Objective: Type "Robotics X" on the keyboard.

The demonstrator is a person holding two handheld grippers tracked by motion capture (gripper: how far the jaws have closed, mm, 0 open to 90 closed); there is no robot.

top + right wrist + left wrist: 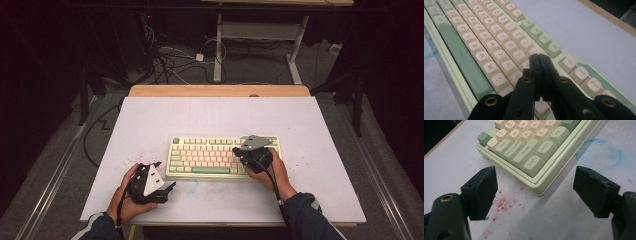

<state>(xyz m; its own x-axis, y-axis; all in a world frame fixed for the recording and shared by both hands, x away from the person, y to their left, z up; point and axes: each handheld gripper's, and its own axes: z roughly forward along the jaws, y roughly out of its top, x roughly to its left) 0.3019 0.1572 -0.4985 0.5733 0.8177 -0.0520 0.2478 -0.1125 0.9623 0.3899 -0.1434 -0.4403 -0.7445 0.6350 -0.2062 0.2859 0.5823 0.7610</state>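
A cream and green keyboard [210, 156] lies in the middle of the white table [210, 115]. My left gripper [164, 177] rests near the table's front left, just off the keyboard's near left corner. In the left gripper view its jaws [536, 181] stand wide open around nothing, with the Ctrl corner of the keyboard [534, 142] just ahead. My right gripper [240, 151] hovers over the right part of the keyboard. In the right gripper view its jaws [539, 57] are pressed together, empty, just above the letter keys of the keyboard [486, 42].
Red specks [501, 203] dot the table by the keyboard's left corner, and a blue smudge [191, 186] marks the sheet in front of it. A wooden edge [220, 90] runs along the far side. Cables [170, 62] and a desk frame [260, 35] lie on the floor beyond.
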